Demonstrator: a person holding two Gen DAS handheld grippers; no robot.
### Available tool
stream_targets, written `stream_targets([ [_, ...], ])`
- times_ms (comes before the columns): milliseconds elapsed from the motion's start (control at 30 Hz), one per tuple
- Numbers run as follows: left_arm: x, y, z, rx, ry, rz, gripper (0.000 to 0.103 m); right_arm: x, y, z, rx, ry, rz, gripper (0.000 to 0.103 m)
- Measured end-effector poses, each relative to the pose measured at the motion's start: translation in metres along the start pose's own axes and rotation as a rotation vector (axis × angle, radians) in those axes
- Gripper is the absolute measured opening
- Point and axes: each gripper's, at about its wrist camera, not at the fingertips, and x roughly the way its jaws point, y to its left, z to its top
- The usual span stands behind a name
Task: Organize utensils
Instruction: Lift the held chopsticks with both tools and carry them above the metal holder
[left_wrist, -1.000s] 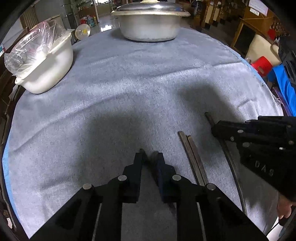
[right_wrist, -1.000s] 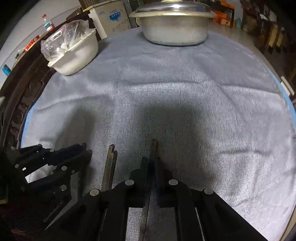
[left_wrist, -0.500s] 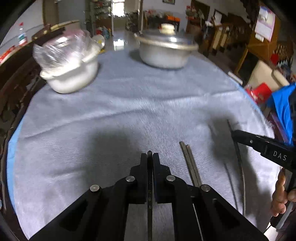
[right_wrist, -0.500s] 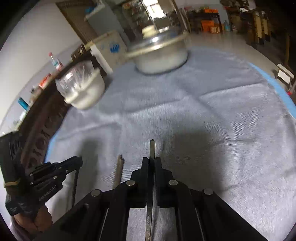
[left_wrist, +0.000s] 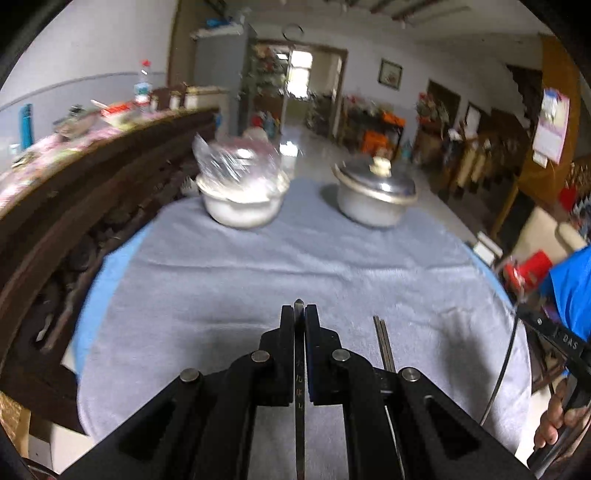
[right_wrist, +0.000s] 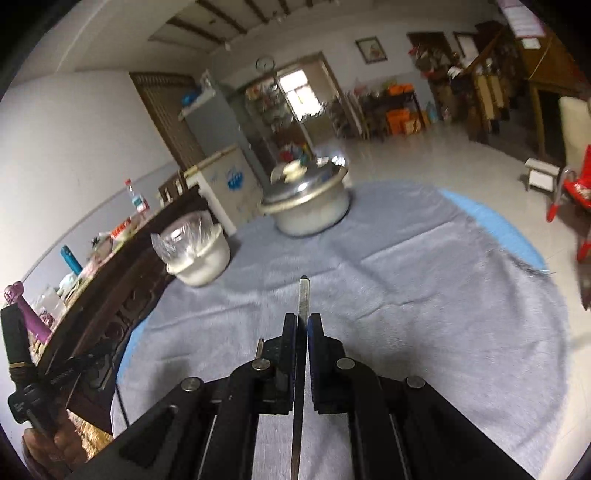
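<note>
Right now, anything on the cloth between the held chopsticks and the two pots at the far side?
Nothing visible. The left gripper is shut on a chopstick, the right gripper on another chopstick. The grey cloth runs bare to the white bowl and lidded metal pot. A chopstick pair lies off to the side.

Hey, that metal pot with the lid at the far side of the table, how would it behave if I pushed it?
The metal pot looks wide and squat, so tipping seems unlikely. On the fuzzy grey cloth it would probably drag, not glide. Its lid appears loose and might rattle.
</note>
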Motion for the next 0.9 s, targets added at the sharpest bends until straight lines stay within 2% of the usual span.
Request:
stream_targets([
  [233,-0.062,0.003,-0.013,-0.037,-0.134,0.019,0.005,-0.061,0.006,-0.009,0.012,-0.139,-0.021,0.007],
  [467,-0.104,-0.002,-0.021,-0.047,-0.207,-0.001,0.005,-0.107,0.023,-0.015,-0.015,-0.249,-0.029,0.007],
  [900,-0.165,-0.013,-0.014,-0.033,-0.309,-0.039,0.005,-0.166,0.049,-0.009,-0.064,-0.367,-0.01,0.007],
])
